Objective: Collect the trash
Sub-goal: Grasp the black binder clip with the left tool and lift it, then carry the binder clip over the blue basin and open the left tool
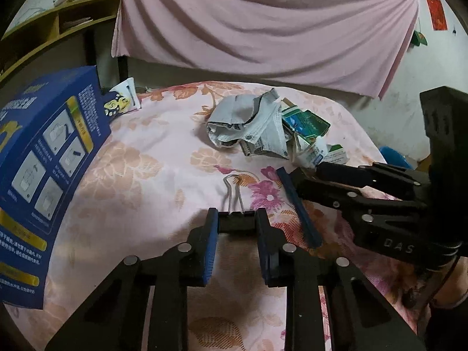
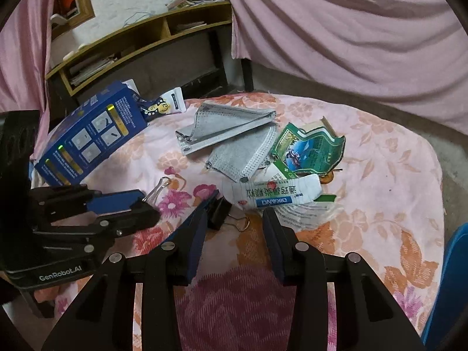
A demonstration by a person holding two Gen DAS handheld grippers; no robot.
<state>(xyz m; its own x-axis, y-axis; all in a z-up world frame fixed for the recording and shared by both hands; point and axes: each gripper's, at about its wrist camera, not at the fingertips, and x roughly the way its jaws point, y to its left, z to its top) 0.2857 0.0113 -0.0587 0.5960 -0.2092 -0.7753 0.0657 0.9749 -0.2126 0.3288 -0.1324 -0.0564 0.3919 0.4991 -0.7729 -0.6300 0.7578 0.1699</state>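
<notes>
Left gripper (image 1: 237,219): the jaws were seen clamped on the black body of a binder clip (image 1: 234,201), its wire handles pointing toward 12 o'clock over the floral cloth (image 1: 152,175).
Right gripper (image 2: 234,219): the jaws were held apart, low over the cloth; a second binder clip (image 2: 218,212) lay touching the inner side of the left finger, with nothing pinched between the pads.
Trash pile: a crumpled grey face mask (image 2: 231,137) was found at 12 o'clock of the right gripper, a torn green packet (image 2: 310,146) at 1 o'clock, and a white medicine wrapper (image 2: 272,194) just ahead of the fingertips, overlapping the mask's lower edge.
Blue box (image 2: 87,137): it was lying tilted at 10 o'clock, at the cloth's edge, with a small white tube (image 2: 169,105) just beside its far end.
Background: a pink curtain (image 1: 263,29) was hung behind, and a wooden shelf (image 2: 140,41) stood at 11 o'clock.
</notes>
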